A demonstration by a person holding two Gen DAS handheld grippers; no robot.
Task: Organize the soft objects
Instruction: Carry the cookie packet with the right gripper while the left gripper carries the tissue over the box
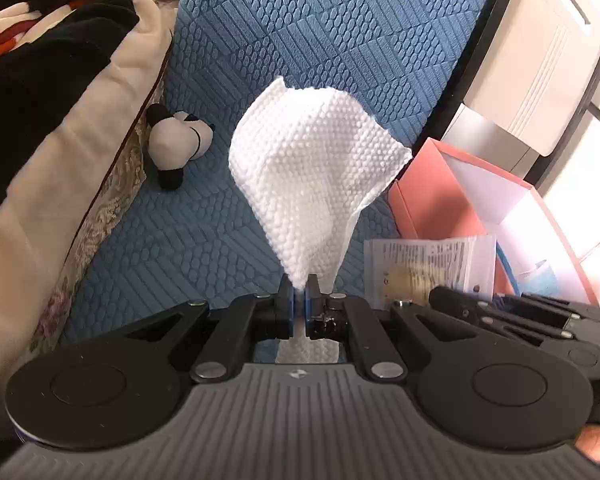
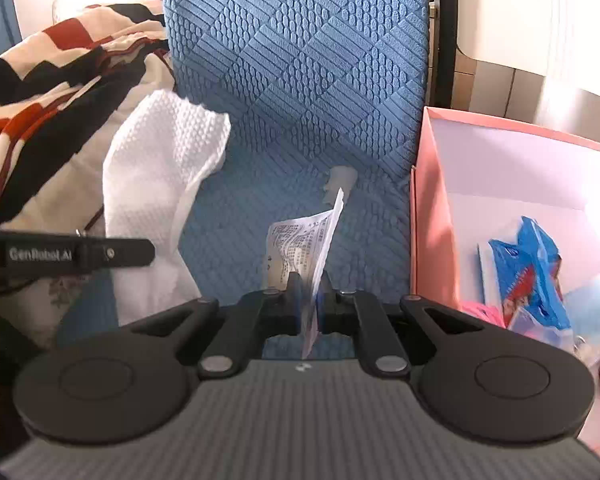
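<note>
The black arm of the left gripper [image 2: 80,254] says "GenRobot.AI" in white. The packet [image 2: 300,252] has tiny print, too small to read.

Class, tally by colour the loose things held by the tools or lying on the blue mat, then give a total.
White: 2, the embossed cloth and printed sachet
Black-and-white: 1, the plush toy
Total: 3

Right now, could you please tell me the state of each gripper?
Left gripper: closed on the white cloth.
Right gripper: closed on the printed packet.
</note>
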